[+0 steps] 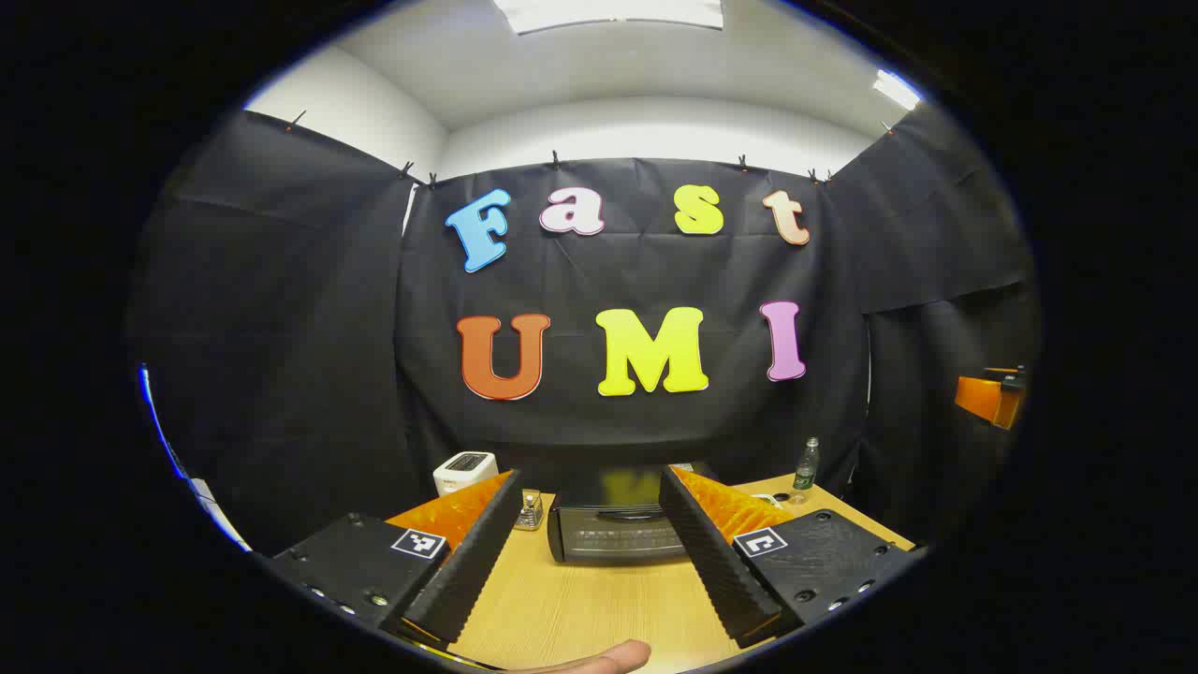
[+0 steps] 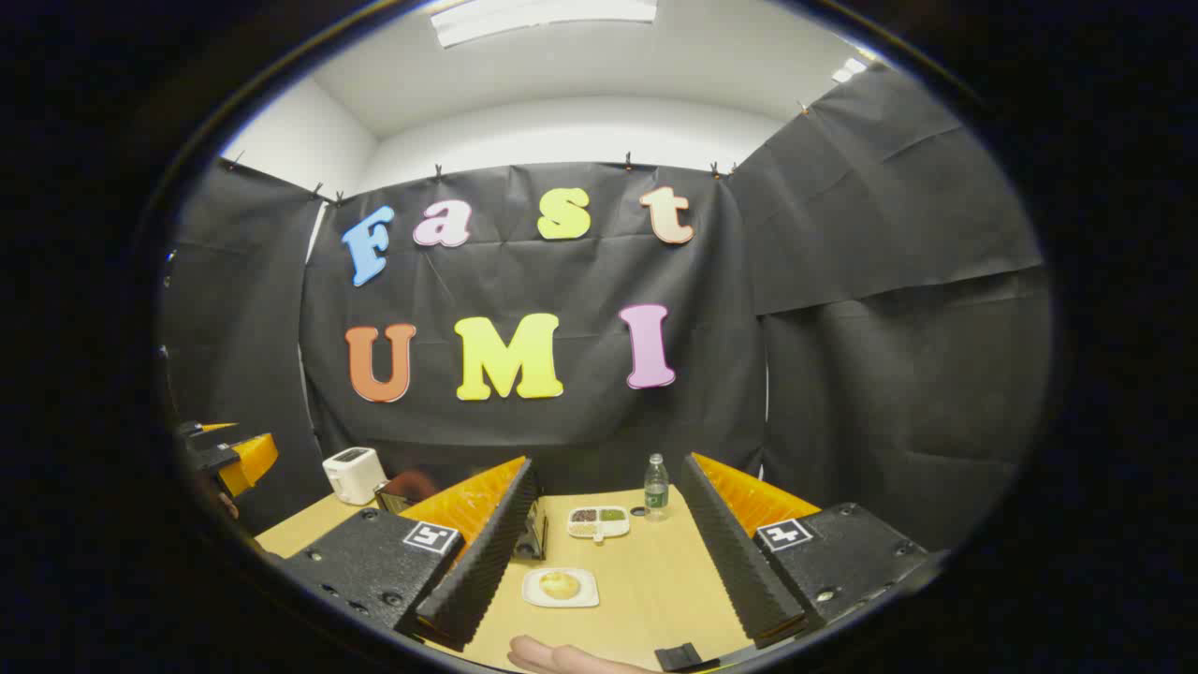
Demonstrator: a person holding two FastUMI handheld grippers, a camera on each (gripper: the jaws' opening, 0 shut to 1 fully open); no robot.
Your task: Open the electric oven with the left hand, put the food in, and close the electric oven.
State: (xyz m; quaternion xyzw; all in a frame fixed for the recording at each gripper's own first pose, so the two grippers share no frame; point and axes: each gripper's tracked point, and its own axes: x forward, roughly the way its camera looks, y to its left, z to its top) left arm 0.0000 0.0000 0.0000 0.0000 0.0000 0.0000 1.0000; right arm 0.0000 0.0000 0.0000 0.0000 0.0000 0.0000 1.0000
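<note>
A black electric oven (image 1: 613,532) stands on the wooden table (image 1: 580,608), straight ahead between the fingers of my left gripper (image 1: 590,479); its door looks shut. That gripper is open, holds nothing and is well short of the oven. In the right gripper view a small white plate with a round yellowish piece of food (image 2: 560,587) lies on the table between the fingers of my right gripper (image 2: 608,464), which is open and hangs above it. A corner of the oven (image 2: 401,490) peeks out past its left finger.
A white toaster (image 1: 465,471) stands left of the oven, with a small metal container (image 1: 531,510) between them. A bottle (image 2: 656,487) and a divided dish (image 2: 599,521) sit behind the plate. Black cloth walls close in the table. A thumb (image 1: 599,661) shows at the bottom edge.
</note>
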